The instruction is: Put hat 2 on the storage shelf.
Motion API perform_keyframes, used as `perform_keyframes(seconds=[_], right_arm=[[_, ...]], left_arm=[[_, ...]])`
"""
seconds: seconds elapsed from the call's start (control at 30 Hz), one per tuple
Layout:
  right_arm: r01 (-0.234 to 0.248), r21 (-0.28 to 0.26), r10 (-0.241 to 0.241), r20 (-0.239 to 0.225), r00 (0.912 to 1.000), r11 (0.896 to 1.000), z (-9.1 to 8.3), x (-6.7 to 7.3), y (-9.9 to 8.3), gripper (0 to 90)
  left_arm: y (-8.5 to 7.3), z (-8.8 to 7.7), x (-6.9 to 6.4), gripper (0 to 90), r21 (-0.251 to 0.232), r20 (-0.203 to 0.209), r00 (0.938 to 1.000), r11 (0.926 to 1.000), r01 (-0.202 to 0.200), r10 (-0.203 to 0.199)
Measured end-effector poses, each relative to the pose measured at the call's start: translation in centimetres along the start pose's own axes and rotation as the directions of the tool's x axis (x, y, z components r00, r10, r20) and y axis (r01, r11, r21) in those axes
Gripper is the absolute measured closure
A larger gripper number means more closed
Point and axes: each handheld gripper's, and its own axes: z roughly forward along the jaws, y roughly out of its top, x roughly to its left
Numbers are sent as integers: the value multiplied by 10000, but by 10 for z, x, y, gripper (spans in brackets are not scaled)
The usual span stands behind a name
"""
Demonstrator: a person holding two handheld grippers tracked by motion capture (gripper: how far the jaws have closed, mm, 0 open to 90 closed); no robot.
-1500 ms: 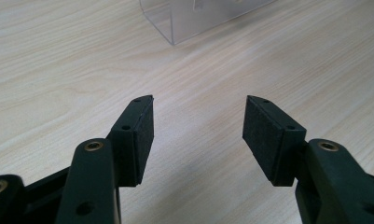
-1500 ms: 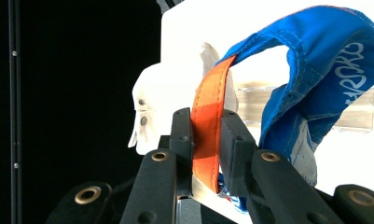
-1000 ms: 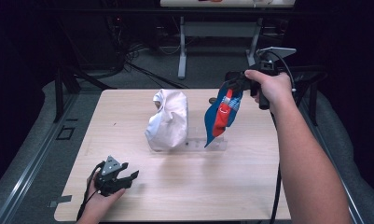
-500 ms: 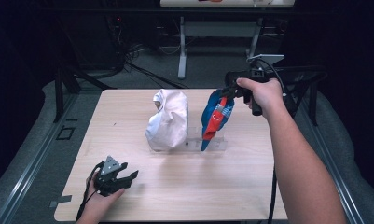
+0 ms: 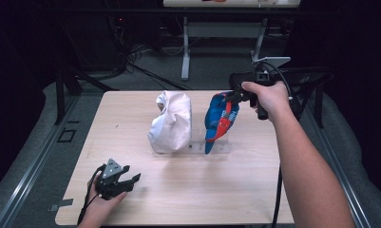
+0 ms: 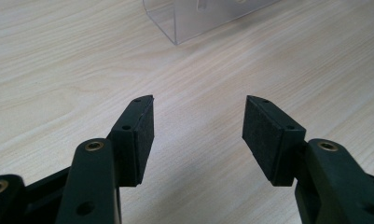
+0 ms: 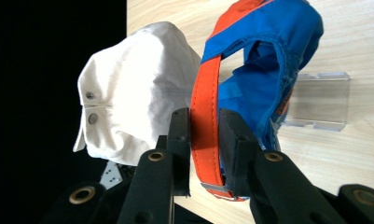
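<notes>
A blue cap (image 5: pixel 215 114) (image 7: pixel 268 51) with an orange strap (image 7: pixel 205 116) hangs over the right end of a clear acrylic stand (image 5: pixel 223 146) (image 7: pixel 321 100). My right gripper (image 5: pixel 232 97) (image 7: pixel 204 140) holds it from the upper right, the strap filling the gap between its pads. Those jaws have just been opening a little with the strap still between them. A white cap (image 5: pixel 171 122) (image 7: pixel 138 98) sits on the stand's left end. My left gripper (image 5: pixel 130 180) (image 6: pixel 198 135) rests open on the table near the front left corner, with nothing between its pads.
The light wooden table (image 5: pixel 202 190) stands on a dark floor. A corner of the clear stand (image 6: pixel 198 18) lies ahead of the left gripper. Behind the table are a white table leg frame (image 5: pixel 185 47) and cables.
My right gripper has carried the blue cap leftward and down, so the cap now hangs against the stand beside the white cap. The left gripper has stayed put.
</notes>
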Motion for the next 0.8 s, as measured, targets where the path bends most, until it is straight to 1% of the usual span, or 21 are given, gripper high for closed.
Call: perform_keyframes(seconds=[0.07, 0.1, 0.13, 0.17, 0.27, 0.3, 0.33, 0.37, 0.4, 0.47, 0.5, 0.53, 0.57, 0.6, 0.63, 0.7, 0.77, 0.8], right_arm=[[81, -12, -81, 140, 9999, 10000, -1, 0, 0, 740], [85, -33, -84, 214, 9997, 10000, -1, 0, -1, 735], [210, -14, -209, 299, 9993, 9998, -2, -1, -1, 727], [194, -62, -191, 337, 9992, 9998, -2, 0, -1, 719], [349, -144, -338, 701, 9970, 9993, -2, 1, -2, 692], [509, -118, -496, 890, 9948, 9986, -3, 1, -3, 676], [618, -241, -588, 1081, 9924, 9978, -2, 2, -3, 656], [694, -337, -650, 1168, 9910, 9970, -1, 3, -4, 643], [783, -349, -733, 1257, 9894, 9963, -1, 3, -4, 626], [1056, -287, -996, 1617, 9818, 9940, 0, 4, -5, 592], [1200, -389, -1117, 1704, 9790, 9920, 1, 4, -6, 570], [1255, -362, -1173, 1745, 9776, 9914, 1, 5, -6, 558], [1266, -362, -1175, 1910, 9745, 9913, 1, 6, -7, 540], [1383, -399, -1277, 2002, 9714, 9896, 2, 7, -9, 523], [1501, -296, -1405, 2125, 9670, 9882, 3, 7, -9, 510], [1540, -233, -1450, 2231, 9639, 9878, 4, 9, -12, 503], [1695, 7, -1646, 2433, 9559, 9855, 5, 10, -16, 497], [1698, 27, -1652, 2465, 9549, 9855, 6, 11, -18, 492]], left_arm=[[0, 0, 0, 440, -53, -26, 10000, 10000, 14, -14], [0, 0, 0, 440, 4, -7, 10000, 10000, 0, 0], [0, 0, 0, 440, 5, -6, 10000, 10000, -2, 2], [0, 0, 0, 440, 10, -6, 10000, 10000, 0, 0], [0, 1, 0, 440, -23, -19, 10000, 10000, 20, -20], [0, 1, 0, 440, -32, -23, 10000, 10000, 26, -26], [0, 1, 0, 440, -34, -23, 10000, 10000, 22, -22], [0, 0, 0, 440, 23, -2, 10000, 10000, 8, -8], [0, 1, 0, 440, -31, -27, 10000, 10000, 28, -28], [0, 0, 0, 440, 19, -9, 10000, 10000, 5, -5], [0, 0, 0, 440, 19, -7, 10000, 10000, 7, -7], [0, 1, 0, 440, -31, -29, 10000, 10000, 9, -9], [0, 0, 0, 440, -8, -39, 10000, 10000, -24, 24], [0, 0, 1, 440, 39, -18, 10000, 10000, -61, 62], [0, 0, 1, 440, 40, -22, 10000, 10000, -59, 59], [0, 0, 1, 440, 16, -36, 10000, 10000, -15, 15], [-1, 0, 1, 439, -91, -63, 10000, 9999, 46, -47], [-1, 0, 1, 439, -92, -71, 10000, 9999, 48, -48]])
